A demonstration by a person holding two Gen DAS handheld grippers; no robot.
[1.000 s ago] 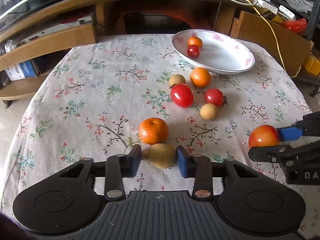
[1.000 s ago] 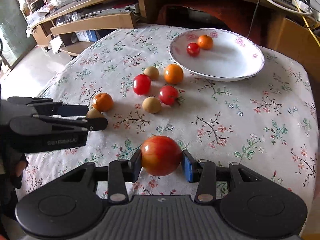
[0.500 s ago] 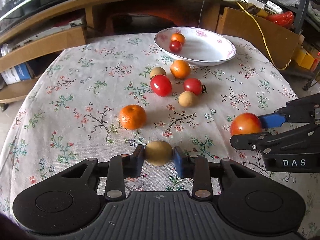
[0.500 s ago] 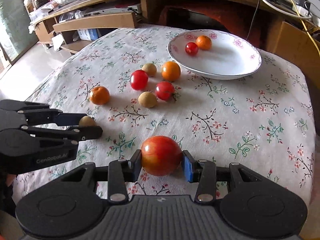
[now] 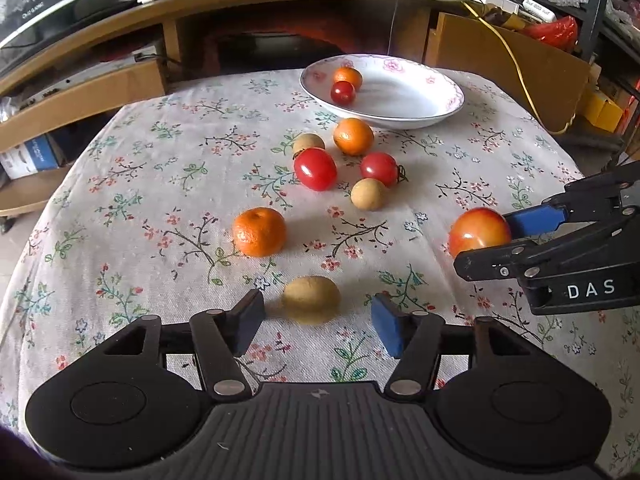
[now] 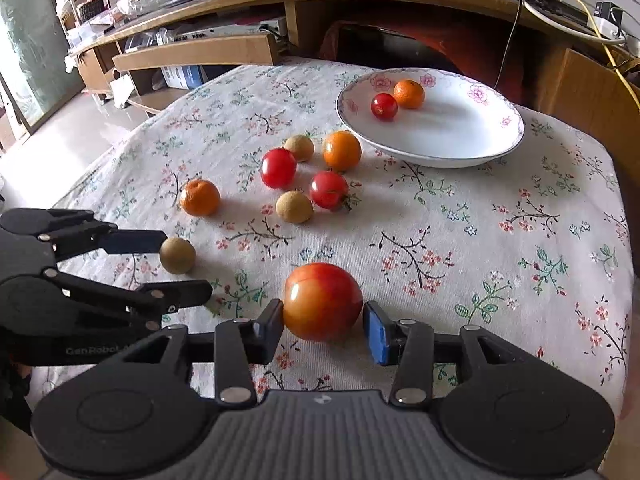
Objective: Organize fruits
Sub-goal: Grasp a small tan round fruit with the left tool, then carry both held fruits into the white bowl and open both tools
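Between spread left jaws sits longan [image 5: 311, 299]; right gripper [image 6: 322, 328] w/ apple [image 6: 322, 301].

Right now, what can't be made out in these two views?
- Left wrist: small brown fruit between the left gripper's open jaws is blurred.
- Right wrist: whether the right gripper clamps the apple or only flanks it; pad contact is too fine.
- Both: tablecloth's near edge, hidden by gripper bodies.

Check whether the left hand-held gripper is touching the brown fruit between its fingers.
Apart. The left wrist view shows tablecloth on both sides of the brown fruit, between it and the left hand-held gripper's pads.
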